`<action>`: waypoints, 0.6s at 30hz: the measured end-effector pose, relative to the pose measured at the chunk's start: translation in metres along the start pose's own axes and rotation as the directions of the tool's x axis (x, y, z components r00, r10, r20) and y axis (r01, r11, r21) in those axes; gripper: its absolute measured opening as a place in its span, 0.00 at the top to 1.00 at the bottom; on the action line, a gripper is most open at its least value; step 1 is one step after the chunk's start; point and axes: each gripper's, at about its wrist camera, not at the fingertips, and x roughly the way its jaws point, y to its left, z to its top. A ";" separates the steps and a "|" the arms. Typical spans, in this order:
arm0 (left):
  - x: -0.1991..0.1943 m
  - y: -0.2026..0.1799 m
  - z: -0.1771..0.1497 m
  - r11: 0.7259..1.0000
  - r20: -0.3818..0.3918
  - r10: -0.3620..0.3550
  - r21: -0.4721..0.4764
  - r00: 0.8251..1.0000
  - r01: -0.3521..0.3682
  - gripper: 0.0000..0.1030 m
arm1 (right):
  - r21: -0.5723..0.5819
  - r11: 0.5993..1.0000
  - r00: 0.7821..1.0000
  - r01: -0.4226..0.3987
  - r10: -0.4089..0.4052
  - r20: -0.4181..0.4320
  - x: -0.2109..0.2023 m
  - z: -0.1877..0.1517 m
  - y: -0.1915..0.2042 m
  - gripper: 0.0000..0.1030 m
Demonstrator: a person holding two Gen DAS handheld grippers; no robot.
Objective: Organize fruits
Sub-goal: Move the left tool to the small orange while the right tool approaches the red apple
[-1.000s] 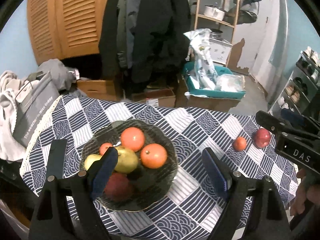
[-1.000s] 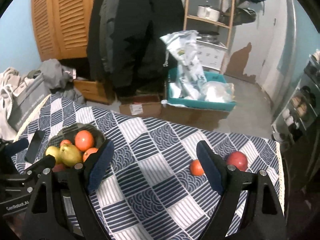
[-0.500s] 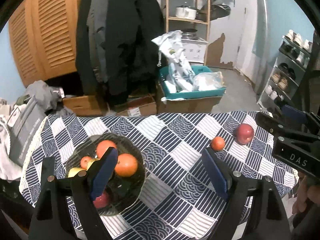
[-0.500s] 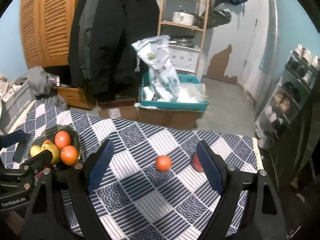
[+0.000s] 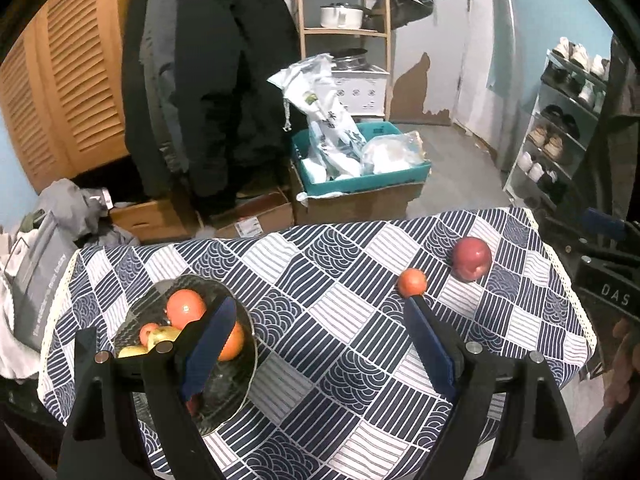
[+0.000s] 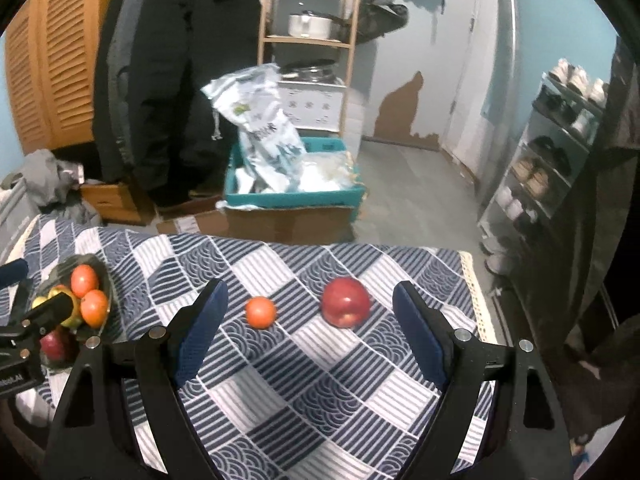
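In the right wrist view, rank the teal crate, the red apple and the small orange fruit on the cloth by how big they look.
1. Teal crate, largest, though farthest.
2. Red apple.
3. Small orange fruit, smallest; it lies beside the apple at a similar distance, so that comparison is fair.

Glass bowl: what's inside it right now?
The bowl holds two oranges, a smaller orange fruit, yellow-green fruit and a red apple. The left gripper covers part of it, so anything more there is hidden.

Two wrist views, shared tablecloth
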 end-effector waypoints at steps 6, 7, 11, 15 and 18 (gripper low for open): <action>0.010 -0.014 0.003 0.999 -0.022 -0.016 0.029 1.000 0.017 0.16 | -0.006 1.000 1.000 0.005 -0.005 -0.019 0.003 0.002 -0.019 0.18; 0.012 -0.017 0.005 0.999 -0.027 -0.021 0.032 0.999 0.022 0.16 | -0.005 1.000 1.000 0.002 -0.002 -0.021 0.004 0.004 -0.021 0.18; 0.023 -0.027 0.014 0.998 -0.043 -0.034 0.043 0.998 0.036 0.14 | 0.032 0.999 0.998 -0.039 0.041 -0.040 0.012 0.015 -0.040 0.18; 0.043 -0.033 0.024 0.998 -0.086 -0.060 0.024 0.994 0.063 0.14 | 0.044 0.998 0.995 -0.048 0.051 -0.084 0.029 0.027 -0.055 0.18; 0.062 -0.038 0.031 0.998 -0.115 -0.063 0.015 0.991 0.065 0.13 | 0.032 0.999 0.991 -0.043 0.047 -0.129 0.048 0.033 -0.060 0.18</action>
